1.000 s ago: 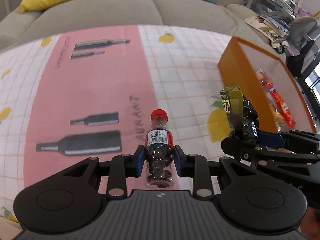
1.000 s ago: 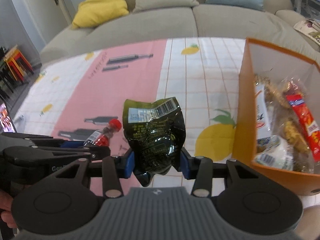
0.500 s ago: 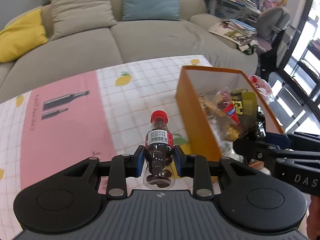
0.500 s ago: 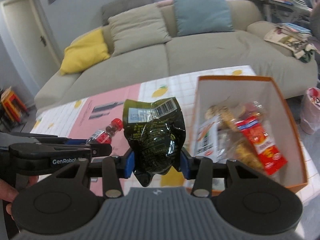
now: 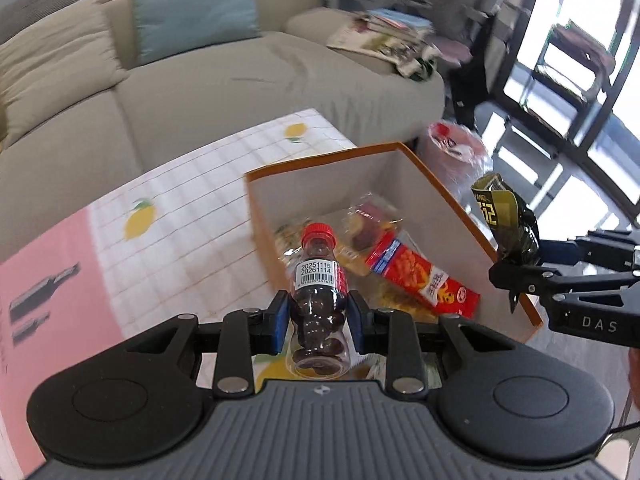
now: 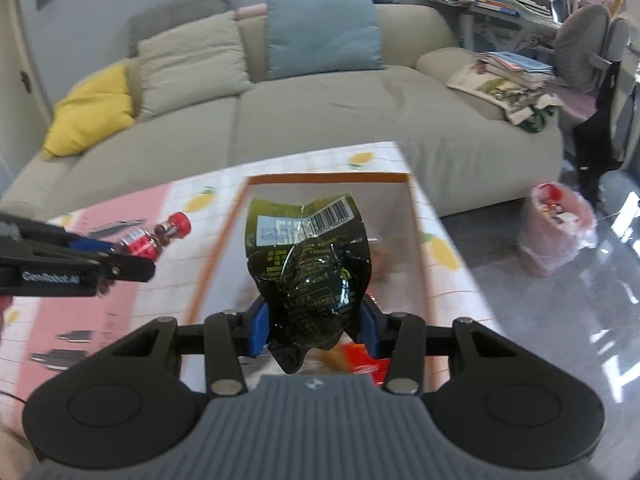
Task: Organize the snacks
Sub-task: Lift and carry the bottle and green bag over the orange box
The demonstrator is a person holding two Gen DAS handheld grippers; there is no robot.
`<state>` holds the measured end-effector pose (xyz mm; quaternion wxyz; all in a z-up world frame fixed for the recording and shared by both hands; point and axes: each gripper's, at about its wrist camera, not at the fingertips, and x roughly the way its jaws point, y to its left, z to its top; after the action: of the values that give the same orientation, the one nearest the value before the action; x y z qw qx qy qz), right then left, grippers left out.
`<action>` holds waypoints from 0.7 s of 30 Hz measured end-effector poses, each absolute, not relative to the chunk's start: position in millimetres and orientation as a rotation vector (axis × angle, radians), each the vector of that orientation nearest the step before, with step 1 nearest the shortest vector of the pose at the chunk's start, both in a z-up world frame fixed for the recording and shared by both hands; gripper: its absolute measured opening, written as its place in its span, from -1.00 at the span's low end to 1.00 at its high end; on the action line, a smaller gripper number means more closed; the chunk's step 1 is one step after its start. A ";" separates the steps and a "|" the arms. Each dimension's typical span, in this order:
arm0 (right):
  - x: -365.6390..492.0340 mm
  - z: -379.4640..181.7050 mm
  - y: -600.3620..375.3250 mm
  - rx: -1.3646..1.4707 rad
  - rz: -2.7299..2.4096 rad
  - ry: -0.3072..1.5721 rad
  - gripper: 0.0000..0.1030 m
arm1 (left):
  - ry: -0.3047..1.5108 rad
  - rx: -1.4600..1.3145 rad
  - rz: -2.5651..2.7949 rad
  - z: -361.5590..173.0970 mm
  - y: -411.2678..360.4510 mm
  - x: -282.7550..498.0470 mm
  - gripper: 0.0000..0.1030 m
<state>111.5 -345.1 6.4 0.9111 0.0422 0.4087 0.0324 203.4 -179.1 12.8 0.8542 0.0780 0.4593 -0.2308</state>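
My left gripper (image 5: 319,322) is shut on a small red-capped bottle (image 5: 319,284) of dark candies, held upright over the near left part of the orange box (image 5: 344,160). My right gripper (image 6: 316,326) is shut on a crumpled dark green snack bag (image 6: 310,264), hanging above the same orange box (image 6: 328,178). In the left wrist view the snack bag (image 5: 506,220) hovers past the box's right wall. In the right wrist view the bottle (image 6: 156,238) shows at the left, over the pink cloth. Inside the box lie a red packet (image 5: 420,276) and other snacks.
The box stands at the right end of a table with a pink and white lemon-print cloth (image 5: 180,220). A beige sofa (image 6: 320,120) with cushions runs behind it. A pink-lined bin (image 6: 556,224) stands on the floor to the right, beyond the table's edge.
Both grippers have swung right and risen with their loads, from above the open cloth to above the orange box. The box now lies directly beneath them.
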 end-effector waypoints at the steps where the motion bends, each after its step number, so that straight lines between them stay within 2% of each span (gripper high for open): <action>1: 116.8 4.3 -351.4 0.080 0.061 0.851 -0.14 | 0.966 0.181 -0.498 10.9 -187.3 209.8 -0.34; 13: 191.9 -31.4 -372.8 -0.047 0.166 1.020 -0.14 | 1.056 0.338 -0.588 -19.1 -256.1 276.9 -0.35; 21: 239.8 -62.5 -386.7 0.042 0.220 1.201 -0.13 | 1.103 0.371 -0.598 -38.3 -262.8 290.3 -0.34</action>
<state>239.8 -386.7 -62.5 0.8191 0.0196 0.5639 0.1034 290.3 -262.8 -38.3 0.7936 0.1725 0.5130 -0.2781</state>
